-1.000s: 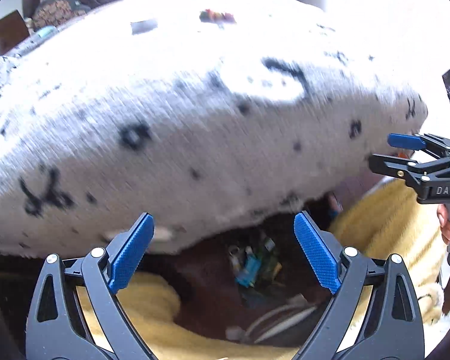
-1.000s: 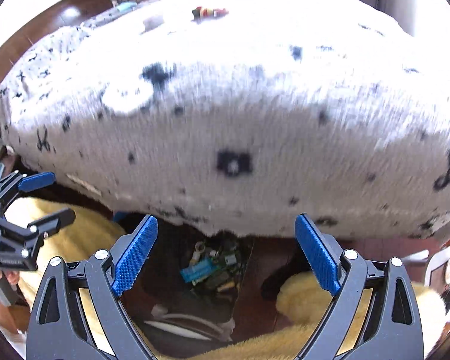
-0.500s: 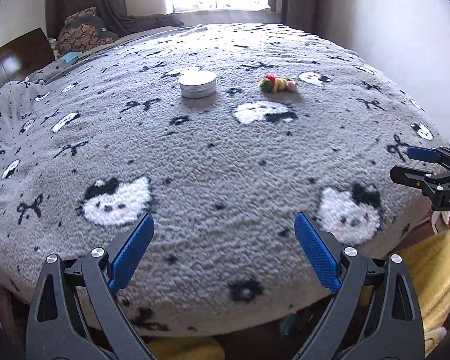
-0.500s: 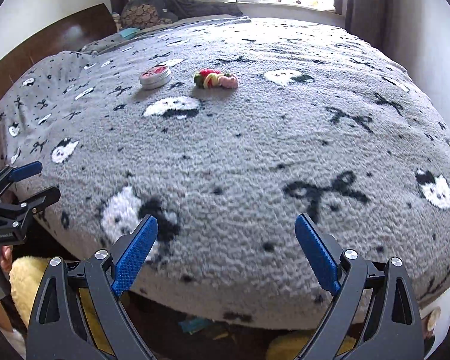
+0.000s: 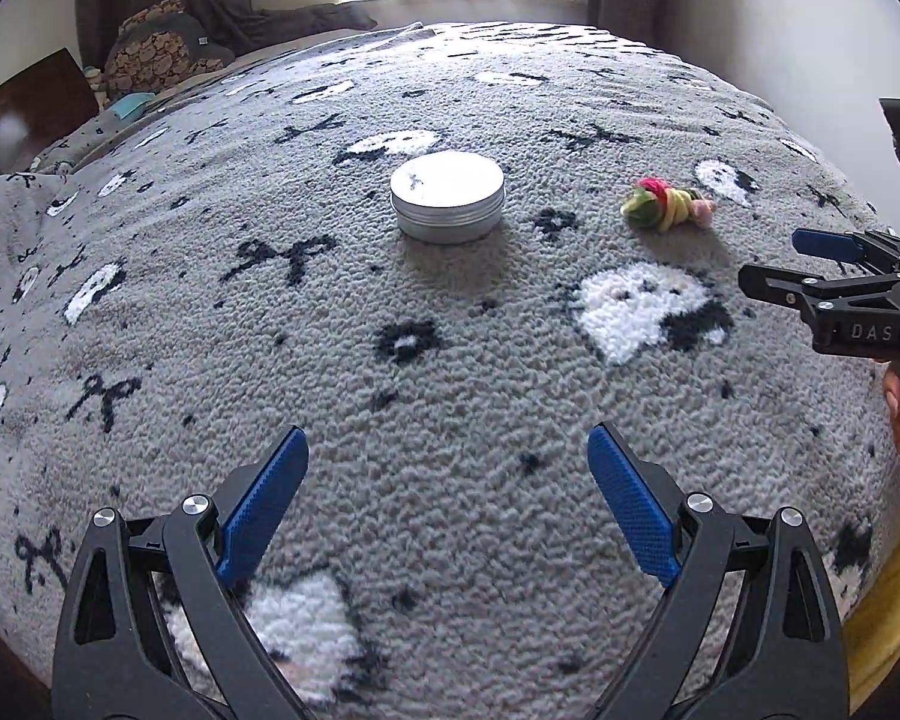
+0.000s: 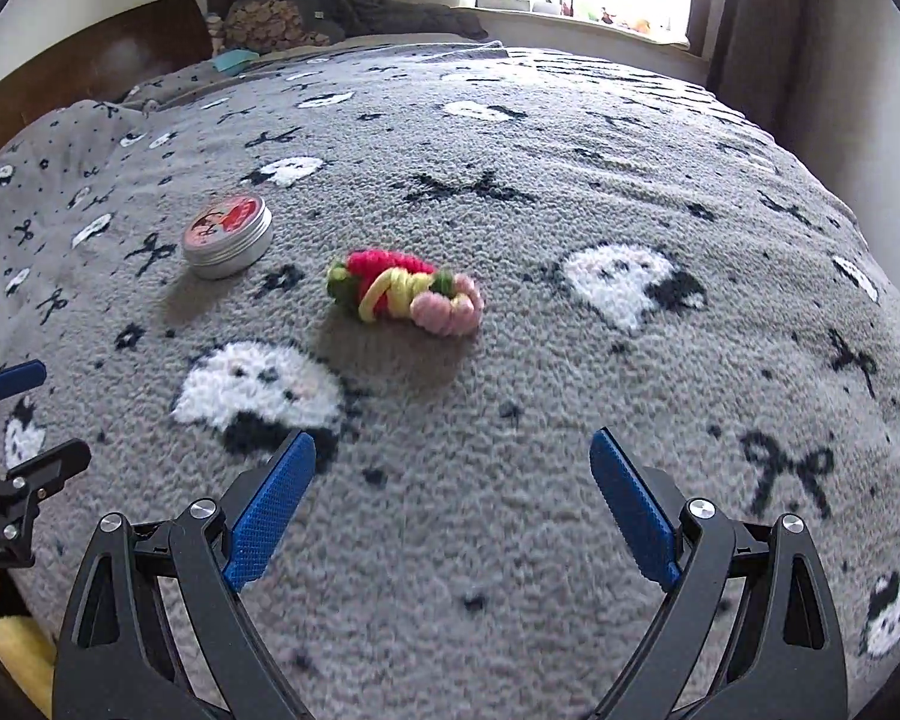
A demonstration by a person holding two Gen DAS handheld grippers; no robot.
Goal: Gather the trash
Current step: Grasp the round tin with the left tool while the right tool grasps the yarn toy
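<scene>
Left gripper (image 5: 447, 498): jaws spread wide, nothing between the blue pads (image 5: 262, 507), hovering over the near edge of the grey patterned blanket (image 5: 450, 396). Right gripper (image 6: 450, 501): also spread wide and empty, at a similar height over the same blanket.

Ahead of the left gripper, well apart and almost centred: a round metal tin (image 5: 447, 197), lid on, sitting flat on the pile. Ahead and slightly left of the right gripper, nearer than the tin: a small knotted bundle of red, yellow, green and pink yarn-like loops (image 6: 405, 293). In the right view the tin (image 6: 227, 235) lies beyond the bundle, to the left. No bin or bag shows in either view.

Judgement: neither item is grasped yet; which one counts as trash is unclear.

Risks:
- The bundle is soft and low; pads closing from above may pinch blanket pile with it, or catch only one loop.
- The tin is smooth and wide; a grip across the rim may slip, and the soft bed may let it tilt.
- Both grippers sit side by side; converging paths could collide.
</scene>
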